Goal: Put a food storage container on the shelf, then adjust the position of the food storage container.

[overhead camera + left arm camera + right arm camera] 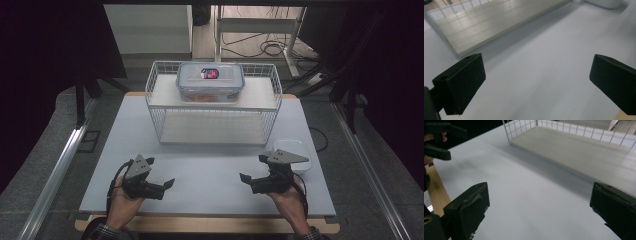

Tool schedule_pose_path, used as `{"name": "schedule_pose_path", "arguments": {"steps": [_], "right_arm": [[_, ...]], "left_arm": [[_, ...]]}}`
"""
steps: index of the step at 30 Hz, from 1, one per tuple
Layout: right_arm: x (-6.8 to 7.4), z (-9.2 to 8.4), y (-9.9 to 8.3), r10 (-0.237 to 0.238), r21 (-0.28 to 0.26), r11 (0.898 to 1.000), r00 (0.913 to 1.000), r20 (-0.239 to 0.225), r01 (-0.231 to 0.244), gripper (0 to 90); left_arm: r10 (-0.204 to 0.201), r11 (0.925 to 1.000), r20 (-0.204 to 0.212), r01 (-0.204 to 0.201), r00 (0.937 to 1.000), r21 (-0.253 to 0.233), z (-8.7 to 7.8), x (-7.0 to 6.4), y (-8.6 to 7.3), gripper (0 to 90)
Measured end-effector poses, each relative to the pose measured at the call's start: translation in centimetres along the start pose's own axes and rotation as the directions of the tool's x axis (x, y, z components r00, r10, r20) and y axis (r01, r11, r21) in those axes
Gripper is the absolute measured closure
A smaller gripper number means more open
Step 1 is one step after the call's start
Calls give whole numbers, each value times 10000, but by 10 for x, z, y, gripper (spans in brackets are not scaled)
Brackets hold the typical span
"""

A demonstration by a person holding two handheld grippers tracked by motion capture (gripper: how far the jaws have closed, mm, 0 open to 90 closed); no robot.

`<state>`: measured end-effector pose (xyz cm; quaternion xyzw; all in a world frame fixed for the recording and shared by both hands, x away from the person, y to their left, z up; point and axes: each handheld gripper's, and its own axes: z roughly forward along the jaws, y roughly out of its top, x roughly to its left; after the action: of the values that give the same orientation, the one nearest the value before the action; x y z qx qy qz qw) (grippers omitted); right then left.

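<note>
Your left gripper sits near the table's front-left corner, jaws wide apart and empty; your right gripper, near the front-right, is just as wide and empty. Beyond them, the clip-lid food container rests on the wire shelf rack by the far edge

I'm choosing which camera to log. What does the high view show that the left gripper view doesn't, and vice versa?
High view, not the other: the lidded box on the rack top shelf, and the right gripper. Left gripper view, not the other: the left gripper seen close up, its pads wide apart. Both: the table, the rack's lower shelf, the white dish.
</note>
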<state>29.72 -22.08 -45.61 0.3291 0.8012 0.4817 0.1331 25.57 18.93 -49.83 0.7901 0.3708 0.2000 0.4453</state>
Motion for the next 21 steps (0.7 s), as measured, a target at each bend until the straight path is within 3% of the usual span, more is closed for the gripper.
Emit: {"name": "schedule_pose_path", "arguments": {"steps": [7,19,21], "right_arm": [[2,12,-19,-130,762,9970,9998,173,116,30],[-16,11,-26,595,1192,9903,9928,1043,-719,6],[-24,5,-25,806,1011,9906,9898,1178,-927,88]], "left_arm": [[115,9993,-266,-106,9996,348,3,0,-11,4],[181,9984,-245,-168,9995,537,8,1,-14,6],[176,9983,-219,-164,9996,558,8,1,-15,6]]}}
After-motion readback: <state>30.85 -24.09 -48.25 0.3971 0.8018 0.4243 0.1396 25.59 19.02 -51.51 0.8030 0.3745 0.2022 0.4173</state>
